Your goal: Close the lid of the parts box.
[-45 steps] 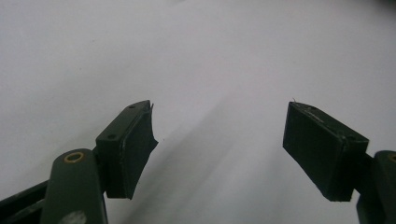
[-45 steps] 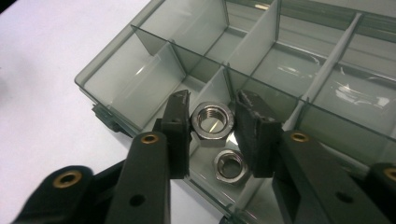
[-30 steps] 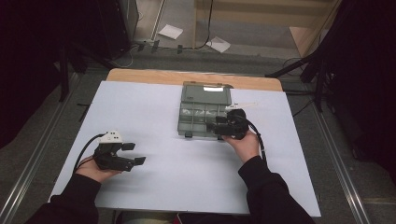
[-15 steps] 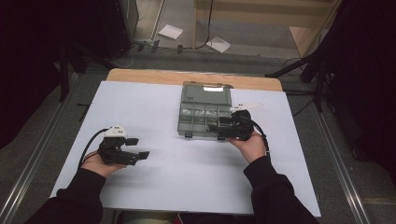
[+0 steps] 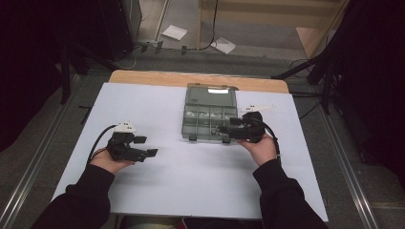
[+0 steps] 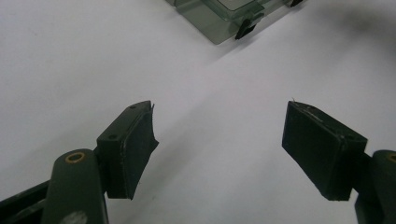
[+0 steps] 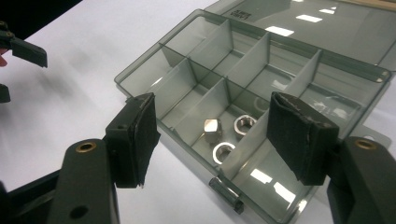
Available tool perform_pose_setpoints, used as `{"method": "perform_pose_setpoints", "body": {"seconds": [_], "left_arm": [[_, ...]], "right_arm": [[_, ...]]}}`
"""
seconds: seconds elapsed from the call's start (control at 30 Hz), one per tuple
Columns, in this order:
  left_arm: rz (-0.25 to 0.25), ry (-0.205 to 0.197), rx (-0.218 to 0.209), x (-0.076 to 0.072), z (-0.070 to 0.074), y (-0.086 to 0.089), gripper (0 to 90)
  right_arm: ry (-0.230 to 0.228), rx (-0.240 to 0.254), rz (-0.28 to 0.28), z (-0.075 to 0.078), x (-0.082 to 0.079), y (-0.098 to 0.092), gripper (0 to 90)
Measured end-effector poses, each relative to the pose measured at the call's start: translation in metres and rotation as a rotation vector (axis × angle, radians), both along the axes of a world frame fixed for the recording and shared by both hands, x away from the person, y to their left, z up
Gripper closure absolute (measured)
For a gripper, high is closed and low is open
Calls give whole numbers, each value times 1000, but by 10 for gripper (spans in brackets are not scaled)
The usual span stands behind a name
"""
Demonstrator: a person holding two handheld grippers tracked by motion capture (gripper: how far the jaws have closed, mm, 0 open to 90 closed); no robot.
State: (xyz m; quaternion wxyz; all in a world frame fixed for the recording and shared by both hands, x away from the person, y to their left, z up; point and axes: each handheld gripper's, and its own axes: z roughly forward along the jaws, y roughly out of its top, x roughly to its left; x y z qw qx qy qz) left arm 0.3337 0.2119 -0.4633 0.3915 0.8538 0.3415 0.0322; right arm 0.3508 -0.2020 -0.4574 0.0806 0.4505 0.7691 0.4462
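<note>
Right now the right gripper (image 7: 212, 135) is hovering at the near edge of a smoky translucent plastic organizer box (image 5: 210, 114), its jaws standing wide with nothing between them, having just been widening. Its pads (image 7: 299, 135) are looking rough and frayed at the edges. Inside one near rectangular compartment, 3 shiny metal hex nuts (image 7: 226, 135) are lying together between thin divider walls. Well apart on the smooth white tabletop (image 5: 181, 176), the left gripper (image 6: 219, 140) is resting spread wide and empty, pointing toward the box.
</note>
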Motion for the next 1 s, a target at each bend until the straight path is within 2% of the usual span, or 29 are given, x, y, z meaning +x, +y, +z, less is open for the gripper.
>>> {"method": "perform_pose_setpoints", "body": {"seconds": [0.5, 1.0], "left_arm": [[18, 0, -13, 17, 3, -15, 244], [8, -5, -18, 38, 7, -36, 245]], "right_arm": [[13, 16, -26, -3, -1, -10, 340], [23, 36, -70, -5, -4, -19, 327]]}}
